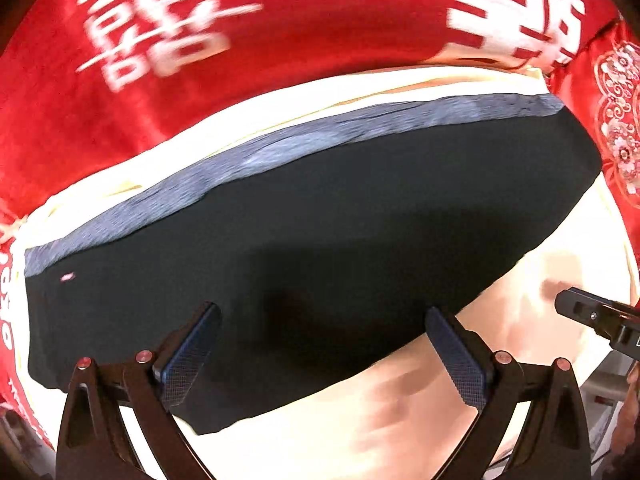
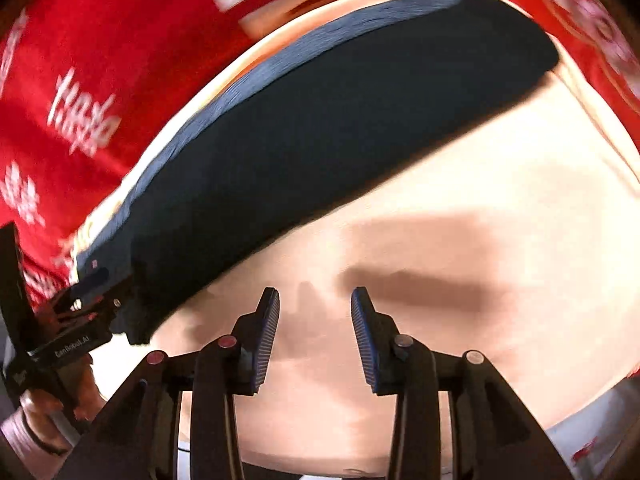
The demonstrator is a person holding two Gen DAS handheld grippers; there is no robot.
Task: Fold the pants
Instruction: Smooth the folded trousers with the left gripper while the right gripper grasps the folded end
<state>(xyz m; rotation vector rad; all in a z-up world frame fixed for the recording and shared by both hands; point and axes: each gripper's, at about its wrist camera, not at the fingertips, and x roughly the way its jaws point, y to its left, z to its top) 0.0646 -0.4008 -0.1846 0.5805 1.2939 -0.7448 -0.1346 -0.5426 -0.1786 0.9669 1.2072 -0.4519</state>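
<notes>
Dark pants (image 1: 340, 216) lie folded flat on a cream sheet (image 1: 400, 408), their grey-blue waistband (image 1: 280, 140) along the far edge. My left gripper (image 1: 322, 312) hovers over the near part of the pants, open wide, with only the cloth below showing between its fingers. In the right wrist view the pants (image 2: 320, 128) stretch across the upper half. My right gripper (image 2: 315, 294) stands open over the bare sheet (image 2: 460, 208), to the near right of the pants, with nothing between its fingers. The left gripper (image 2: 96, 304) appears at the pants' left end.
A red blanket with white characters (image 1: 280, 28) lies beyond the sheet. Red embroidered cloth (image 1: 616, 132) borders the right side. A finger (image 1: 580, 308) of the right gripper shows at the right edge. A hand (image 2: 44, 412) holds the left gripper.
</notes>
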